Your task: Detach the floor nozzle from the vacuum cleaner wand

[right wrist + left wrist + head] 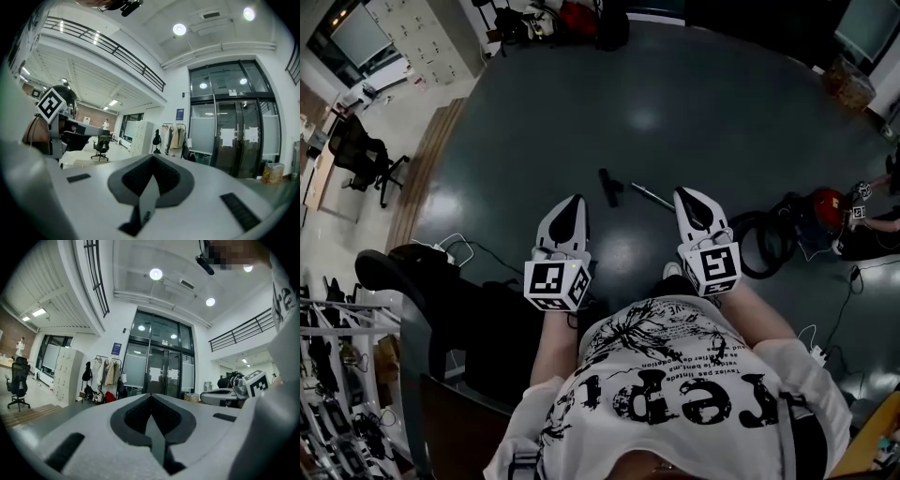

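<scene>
On the dark floor ahead of me lies the black floor nozzle [607, 186], with the thin metal wand [652, 196] just to its right. The red vacuum cleaner body [826, 207] and its coiled black hose [763, 242] lie further right. My left gripper [573, 202] and right gripper [688, 195] are held side by side at waist height, pointing level and well above the nozzle. Both are shut with nothing between the jaws, as the left gripper view [151, 397] and the right gripper view [152, 159] show. Neither gripper view shows the nozzle or wand.
A black chair [405, 281] stands close at my left, with a white power strip [443, 249] and cables beside it. An office chair [366, 156] stands at far left. A coat rack [105, 376] and glass doors [161, 367] line the far wall.
</scene>
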`<action>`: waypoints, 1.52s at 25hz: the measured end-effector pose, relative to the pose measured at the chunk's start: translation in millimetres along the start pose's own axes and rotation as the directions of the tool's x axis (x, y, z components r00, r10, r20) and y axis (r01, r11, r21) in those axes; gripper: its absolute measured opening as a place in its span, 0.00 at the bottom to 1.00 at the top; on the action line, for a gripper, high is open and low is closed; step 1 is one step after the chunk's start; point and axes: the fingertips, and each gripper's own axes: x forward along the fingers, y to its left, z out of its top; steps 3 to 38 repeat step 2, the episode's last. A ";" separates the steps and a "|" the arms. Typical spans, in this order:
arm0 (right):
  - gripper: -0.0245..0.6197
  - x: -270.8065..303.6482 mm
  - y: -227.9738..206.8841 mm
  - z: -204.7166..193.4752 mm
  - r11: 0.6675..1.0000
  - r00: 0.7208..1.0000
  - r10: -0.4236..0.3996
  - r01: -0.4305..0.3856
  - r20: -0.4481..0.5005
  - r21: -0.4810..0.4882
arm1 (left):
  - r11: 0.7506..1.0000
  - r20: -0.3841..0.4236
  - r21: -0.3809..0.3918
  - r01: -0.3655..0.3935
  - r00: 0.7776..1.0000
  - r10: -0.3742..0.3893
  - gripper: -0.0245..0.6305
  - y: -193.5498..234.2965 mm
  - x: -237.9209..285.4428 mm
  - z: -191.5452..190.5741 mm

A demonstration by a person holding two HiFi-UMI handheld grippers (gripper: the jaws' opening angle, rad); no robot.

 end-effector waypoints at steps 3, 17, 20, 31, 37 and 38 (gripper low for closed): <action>0.04 1.6 0.8 -1.4 1.000 1.000 -0.009 0.009 0.002 0.003 | 1.000 -0.006 -0.004 -0.007 1.000 0.007 0.04 3.2 -0.2 -3.7; 0.04 1.6 0.8 -1.4 1.000 1.000 -0.009 0.009 0.002 0.003 | 1.000 -0.006 -0.004 -0.007 1.000 0.007 0.04 3.2 -0.2 -3.7; 0.04 1.6 0.8 -1.4 1.000 1.000 -0.009 0.009 0.002 0.003 | 1.000 -0.006 -0.004 -0.007 1.000 0.007 0.04 3.2 -0.2 -3.7; 0.04 1.6 0.8 -1.4 1.000 1.000 -0.009 0.009 0.002 0.003 | 1.000 -0.006 -0.004 -0.007 1.000 0.007 0.04 3.2 -0.2 -3.7; 0.04 1.6 0.8 -1.4 1.000 1.000 -0.009 0.009 0.002 0.003 | 1.000 -0.006 -0.004 -0.007 1.000 0.007 0.04 3.2 -0.2 -3.7; 0.04 1.6 0.8 -1.4 1.000 1.000 -0.009 0.009 0.002 0.003 | 1.000 -0.006 -0.004 -0.007 1.000 0.007 0.04 3.2 -0.2 -3.7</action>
